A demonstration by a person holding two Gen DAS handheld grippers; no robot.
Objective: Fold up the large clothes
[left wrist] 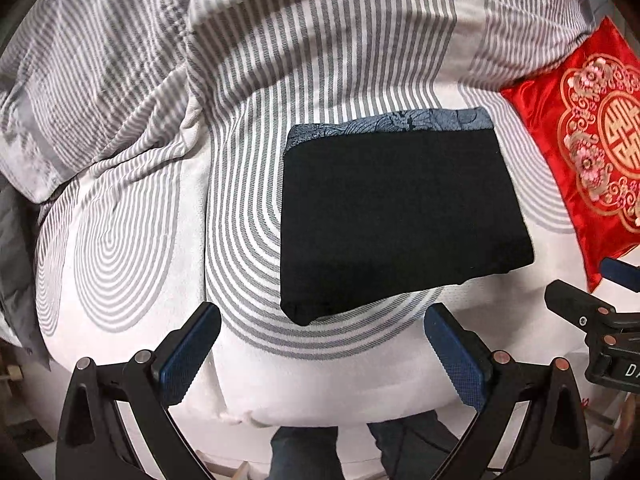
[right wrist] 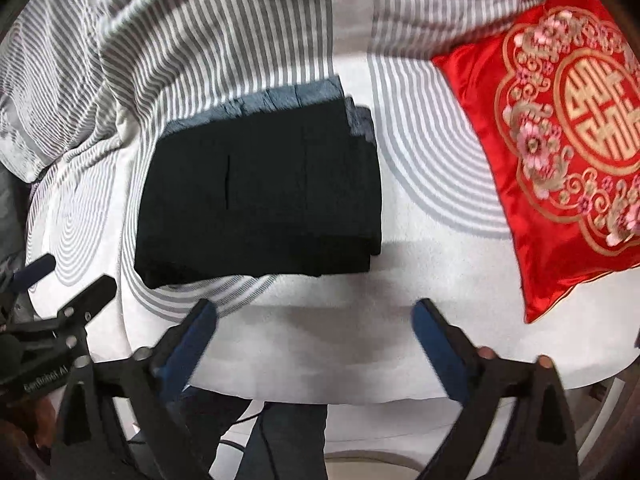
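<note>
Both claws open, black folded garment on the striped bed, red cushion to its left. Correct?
Not quite: the red cushion lies to the right of the folded black garment, as the right wrist view shows. The rest holds: left claw and right claw are open, and the garment rests on the striped bed.

Red cushion (right wrist: 560, 152) carries a gold double-happiness character (囍) in a round medallion at its centre, ringed by gold scrollwork and pink flowers; same sign shows on it in the left wrist view (left wrist: 592, 152). White letters "DA", cut off by the frame edge, sit on the black body of the right gripper (left wrist: 618, 276). Small white print on the left gripper (right wrist: 60, 280) body, blurred, maybe ends in "AI", otherwise unreadable. No other text legible
</note>
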